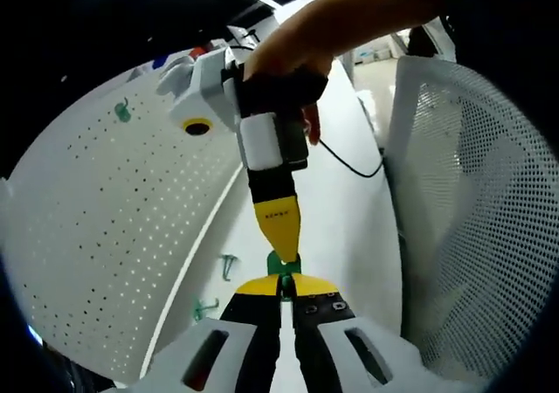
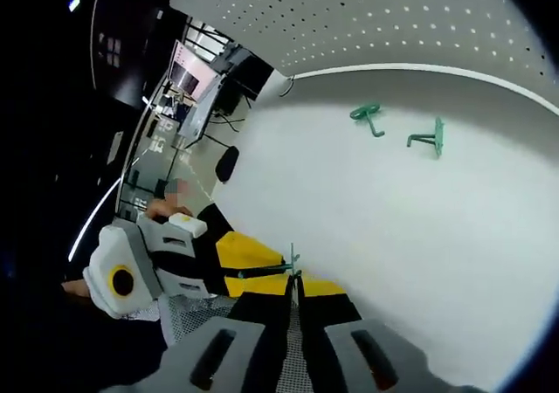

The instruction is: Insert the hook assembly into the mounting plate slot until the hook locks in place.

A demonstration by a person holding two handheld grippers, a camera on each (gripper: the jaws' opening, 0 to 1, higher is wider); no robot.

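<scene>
Both grippers are meeting on one green hook over the white table point(image 2: 367, 236).

The pegboard point(image 1: 96, 227) is standing along the table's edge, with two spare hooks point(image 2: 397, 128) lying near it. The right gripper point(image 1: 282, 253) and left gripper point(image 1: 281, 290) are each clenching the green hook point(image 1: 284, 265) between them, tip to tip, above the table.

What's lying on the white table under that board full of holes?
Two loose green hooks lie on the white table near the pegboard. A third green piece is pinched between both grippers; its middle is covered.
</scene>
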